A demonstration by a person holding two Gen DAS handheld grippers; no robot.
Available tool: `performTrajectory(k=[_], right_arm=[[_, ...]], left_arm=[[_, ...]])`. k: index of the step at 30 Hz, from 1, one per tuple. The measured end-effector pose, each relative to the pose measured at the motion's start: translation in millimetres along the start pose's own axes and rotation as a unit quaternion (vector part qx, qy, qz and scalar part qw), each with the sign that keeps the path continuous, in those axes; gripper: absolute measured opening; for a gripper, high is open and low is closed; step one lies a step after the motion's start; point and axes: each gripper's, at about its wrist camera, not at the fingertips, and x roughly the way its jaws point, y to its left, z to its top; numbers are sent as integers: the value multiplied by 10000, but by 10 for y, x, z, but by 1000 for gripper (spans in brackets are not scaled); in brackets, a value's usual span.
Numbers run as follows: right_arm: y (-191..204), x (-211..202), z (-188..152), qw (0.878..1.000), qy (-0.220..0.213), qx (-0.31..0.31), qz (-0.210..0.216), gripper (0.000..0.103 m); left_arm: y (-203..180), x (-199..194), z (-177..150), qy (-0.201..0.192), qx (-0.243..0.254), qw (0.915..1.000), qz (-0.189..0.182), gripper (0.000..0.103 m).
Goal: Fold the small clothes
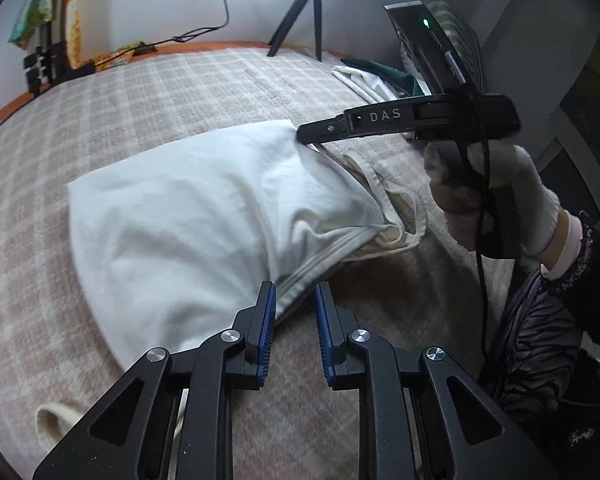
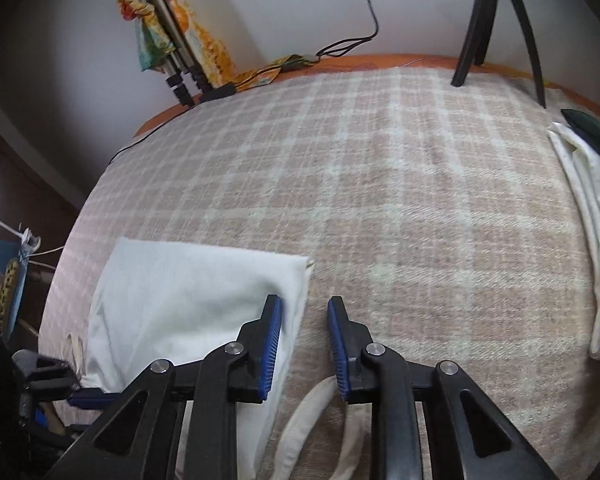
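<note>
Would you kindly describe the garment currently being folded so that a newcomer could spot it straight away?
Start from the checked beige blanket covering the bed. Near its front edge, between the left tool and the right tool, lies the white tank top. Unlike the stacked clothes by the tripod, it is partly folded, with cream straps trailing loose.

"DAS" in pale letters on right claw [image 1: 300, 136] black finger arm.

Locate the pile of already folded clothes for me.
The folded white and dark green clothes lie at the plaid blanket's right edge, near the black tripod.
</note>
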Motion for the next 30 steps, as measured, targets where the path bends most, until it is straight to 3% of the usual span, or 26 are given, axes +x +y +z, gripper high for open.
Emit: performTrajectory(k=[2,5,7,9,13,19,22,28,30], right_arm=[[-37,-48,30,9999,-50,76,121,29],[-76,-183,47,9973,-203,160,690,41],[-93,-212,69,9944,-264,258,991,52],[-130,-202,79,9925,-253,413,1121,54],[-177,-58,82,9884,31,681,1360,55],[-245,18,8,9872,224,718,1404,55],[-367,41,-11,9810,276,918,1687,55],[-524,110,2,9667,271,1287,2195,55],[-514,141,8,9636,304,1283,2327,53]], left_arm=[[51,-182,-55,-152,-230,9996,-75,22],[286,-465,-113,-597,-732,9955,-102,36],[528,-553,-86,-784,-1277,9885,-201,36],[811,-590,-113,-929,-1942,9759,-352,36],[1065,-466,-207,-738,-2567,9616,-640,36],[1153,-435,-421,-540,-3102,9451,-878,36],[1211,-482,-523,-555,-3394,9329,-1065,47],[1221,-413,-579,-553,-3484,9261,-1337,48],[1255,-360,-592,-572,-3641,9164,-1558,48]])
